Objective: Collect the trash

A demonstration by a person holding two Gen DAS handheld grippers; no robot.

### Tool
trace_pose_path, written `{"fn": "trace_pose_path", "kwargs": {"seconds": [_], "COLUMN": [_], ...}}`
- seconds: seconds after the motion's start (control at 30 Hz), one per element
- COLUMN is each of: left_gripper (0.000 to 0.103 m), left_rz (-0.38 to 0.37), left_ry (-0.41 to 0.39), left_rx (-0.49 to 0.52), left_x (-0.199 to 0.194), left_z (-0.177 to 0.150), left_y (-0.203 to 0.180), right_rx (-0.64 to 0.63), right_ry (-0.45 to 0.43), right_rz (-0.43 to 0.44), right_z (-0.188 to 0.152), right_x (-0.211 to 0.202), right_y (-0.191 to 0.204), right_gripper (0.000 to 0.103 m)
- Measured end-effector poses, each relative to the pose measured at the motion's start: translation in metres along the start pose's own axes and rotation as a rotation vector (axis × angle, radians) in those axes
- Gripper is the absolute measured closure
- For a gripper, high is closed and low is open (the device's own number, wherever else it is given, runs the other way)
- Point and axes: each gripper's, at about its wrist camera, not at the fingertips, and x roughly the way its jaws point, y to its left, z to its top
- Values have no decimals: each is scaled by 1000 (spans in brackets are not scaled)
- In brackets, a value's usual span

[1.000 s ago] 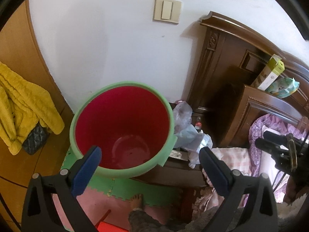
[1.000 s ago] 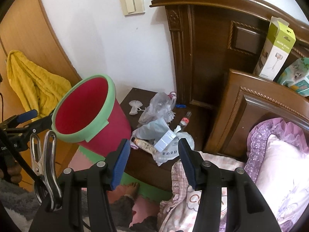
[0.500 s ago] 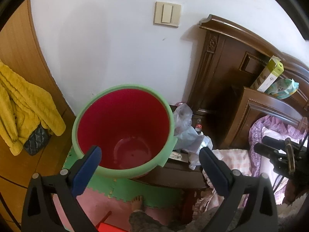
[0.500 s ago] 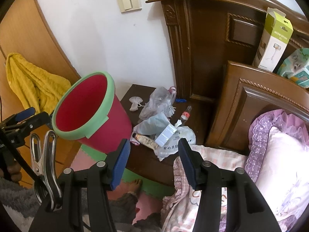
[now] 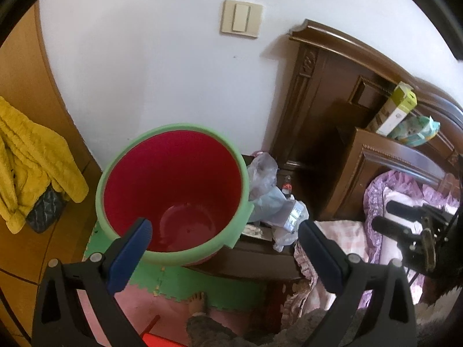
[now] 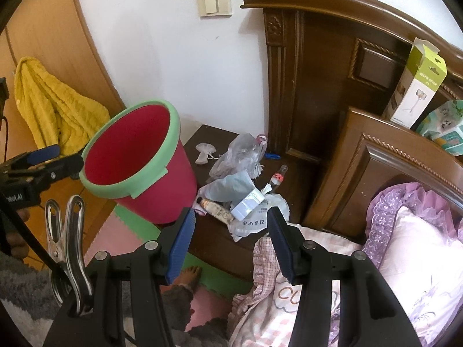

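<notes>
A yellow towel (image 6: 55, 107) hangs on the wooden door at far left. Beside it, the red plastic bucket with a green rim (image 6: 136, 162) is tilted, its long axis slanting with the mouth up and leftward, held off the floor against the dark wooden counter (image 6: 214, 141). The left gripper (image 5: 222, 248) points steeply down toward it, its blue-padded fingers (image 5: 130, 248) clamped on the rim. On the counter lies the trash: a clear plastic bag (image 6: 240, 156), a light-blue wrapper (image 6: 231, 186), a small white carton (image 6: 247, 202), a small bottle (image 6: 277, 176). The right gripper (image 6: 230, 240) angles down above the heap, fingers spread around nothing.
</notes>
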Motion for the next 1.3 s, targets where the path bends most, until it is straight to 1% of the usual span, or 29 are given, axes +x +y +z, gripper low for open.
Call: {"fn": "trace_pose_path", "kwargs": {"seconds": [0.1, 0.27, 0.43, 0.7, 0.83, 0.9, 1.0, 1.1, 1.17, 1.2, 1.23, 1.3], "left_gripper": [0, 0, 0, 0, 0, 1, 12, 15, 22, 31, 36, 40], "left_rz": [-16, -21, -47, -42, -42, -14, 2, 15, 43, 52, 55, 57], "left_ry": [0, -3, 10, 6, 32, 70, 103, 141, 175, 196, 210, 237], "left_rx": [0, -13, -46, -39, -41, -32, -8, 18, 53, 66, 70, 81], "left_x": [0, 0, 4, 4, 7, 13, 18, 25, 29, 30, 32, 36], "left_z": [-1, -1, -1, 0, -1, -2, -5, -7, -8, -9, -10, -12], "left_y": [1, 4, 9, 4, 4, 4, 1, -3, -7, -9, -11, -15], "right_rx": [2, 13, 17, 22, 24, 37, 67, 98, 115, 115, 106, 75], "right_ry": [2, 9, 10, -3, -3, -1, 7, 9, 12, 15, 20, 19], "right_rz": [1, 4, 5, 6, 16, 21, 29, 37, 38, 37, 34, 27], "right_z": [-1, -1, 0, 2, 0, -1, -4, -8, -11, -11, -13, -17], "right_x": [1, 4, 5, 3, 4, 5, 9, 11, 16, 18, 21, 23], "right_y": [2, 1, -1, -8, -9, -10, -14, -18, -21, -22, -21, -19], "right_gripper": [50, 50, 50, 50, 50, 50, 50, 50, 50, 50, 50, 50]}}
